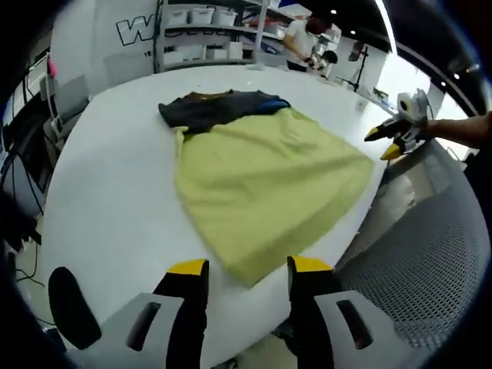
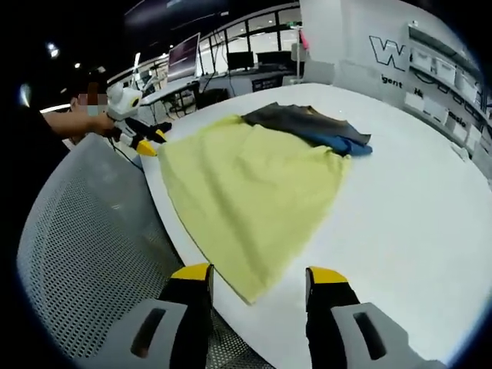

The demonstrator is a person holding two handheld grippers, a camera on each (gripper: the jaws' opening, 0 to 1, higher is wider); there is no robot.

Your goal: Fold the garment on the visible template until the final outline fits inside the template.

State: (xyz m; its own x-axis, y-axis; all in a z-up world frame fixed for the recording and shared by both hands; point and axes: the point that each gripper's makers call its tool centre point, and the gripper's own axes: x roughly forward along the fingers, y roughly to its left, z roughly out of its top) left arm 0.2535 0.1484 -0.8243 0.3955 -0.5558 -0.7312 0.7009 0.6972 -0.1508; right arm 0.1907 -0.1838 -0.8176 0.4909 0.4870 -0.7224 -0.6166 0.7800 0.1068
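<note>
A yellow-green garment (image 1: 265, 192) lies spread flat on the round white table (image 1: 115, 200), one corner at the near edge, with a dark garment (image 1: 215, 108) bunched at its far side. The left gripper (image 1: 246, 269) and the right gripper (image 2: 252, 274) both hover with jaws wide, holding nothing. Storage shelves (image 1: 207, 34) line the wall behind; a grey perforated surface (image 2: 84, 254) sits beside the table.
</note>
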